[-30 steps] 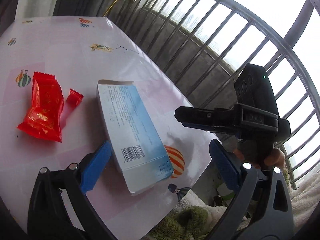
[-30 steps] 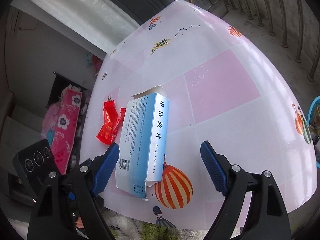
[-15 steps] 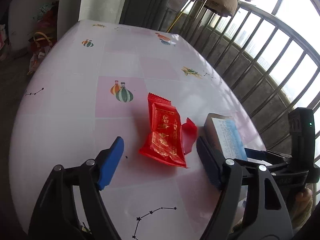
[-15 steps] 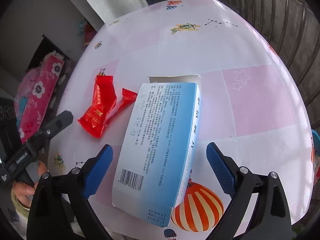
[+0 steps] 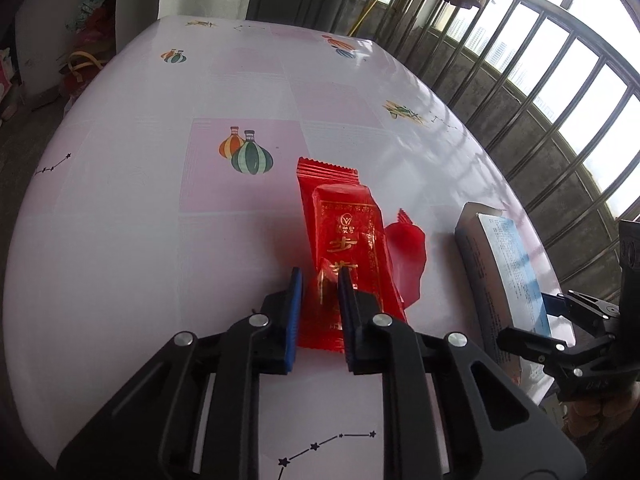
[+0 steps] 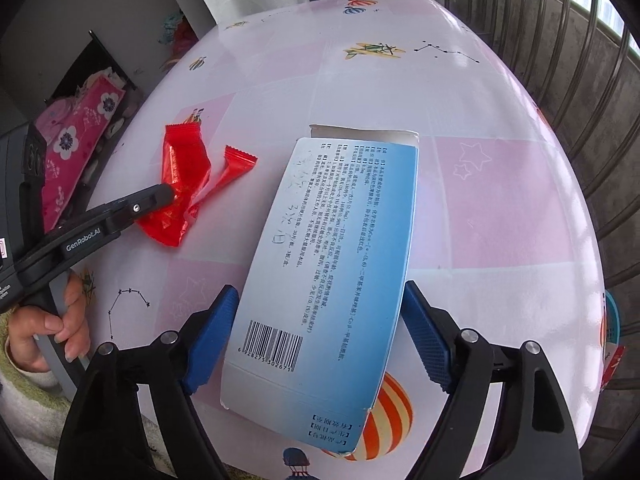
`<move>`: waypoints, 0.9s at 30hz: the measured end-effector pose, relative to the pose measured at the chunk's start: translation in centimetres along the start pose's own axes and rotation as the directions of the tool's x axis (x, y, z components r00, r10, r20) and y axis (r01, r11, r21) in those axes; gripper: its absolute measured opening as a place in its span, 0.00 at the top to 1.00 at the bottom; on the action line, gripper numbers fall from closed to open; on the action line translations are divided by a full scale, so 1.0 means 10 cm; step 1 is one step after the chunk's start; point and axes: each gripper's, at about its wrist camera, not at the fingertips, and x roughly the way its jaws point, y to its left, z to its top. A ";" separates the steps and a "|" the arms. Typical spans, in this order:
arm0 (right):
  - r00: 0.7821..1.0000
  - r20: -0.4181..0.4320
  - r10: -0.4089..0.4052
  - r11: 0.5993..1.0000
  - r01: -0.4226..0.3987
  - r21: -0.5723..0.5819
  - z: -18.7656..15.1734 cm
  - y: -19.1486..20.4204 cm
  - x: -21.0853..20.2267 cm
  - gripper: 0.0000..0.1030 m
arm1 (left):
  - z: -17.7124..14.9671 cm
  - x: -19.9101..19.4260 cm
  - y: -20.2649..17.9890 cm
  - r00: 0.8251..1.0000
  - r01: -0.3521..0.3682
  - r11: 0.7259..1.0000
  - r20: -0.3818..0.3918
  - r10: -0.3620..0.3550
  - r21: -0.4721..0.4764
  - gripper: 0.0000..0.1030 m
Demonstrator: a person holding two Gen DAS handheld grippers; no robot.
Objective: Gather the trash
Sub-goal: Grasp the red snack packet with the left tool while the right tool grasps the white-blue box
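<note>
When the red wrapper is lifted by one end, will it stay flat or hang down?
The red wrapper will probably hang and fold: it already looks crumpled and thin. It seems very light, likely empty. Its glossy film may slip, though the left gripper jaws have just been closing on it.

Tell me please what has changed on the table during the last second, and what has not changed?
The left tongs swung from the blue box over to the red wrapper, and their jaws have just been closing on its near end. The right tongs came closer to straddle the box, closing slightly; the pads look not yet pressed. Box, wrapper and small torn red piece lie where they were on the table.
</note>
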 end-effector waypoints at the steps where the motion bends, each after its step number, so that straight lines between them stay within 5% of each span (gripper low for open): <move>1: 1.000 0.003 -0.005 1.000 0.005 0.007 -0.01 -0.03 -0.01 0.24 | -0.04 -0.02 0.01 1.000 0.011 1.000 -0.007 -0.011 -0.006 0.86; 12: 1.000 0.010 -0.002 1.000 0.001 0.026 -0.07 -0.13 -0.06 0.26 | -0.27 -0.16 0.00 0.997 0.055 0.997 -0.054 -0.058 -0.052 0.88; 17: 1.000 -0.006 0.000 0.999 0.001 0.042 -0.07 -0.11 -0.04 0.21 | -0.17 -0.13 0.03 0.997 0.044 0.996 -0.055 -0.049 -0.078 0.68; 27: 1.000 -0.006 -0.006 0.998 0.007 0.066 -0.04 -0.07 -0.01 0.19 | -0.08 -0.03 -0.13 0.999 0.000 1.000 -0.045 -0.002 -0.028 0.69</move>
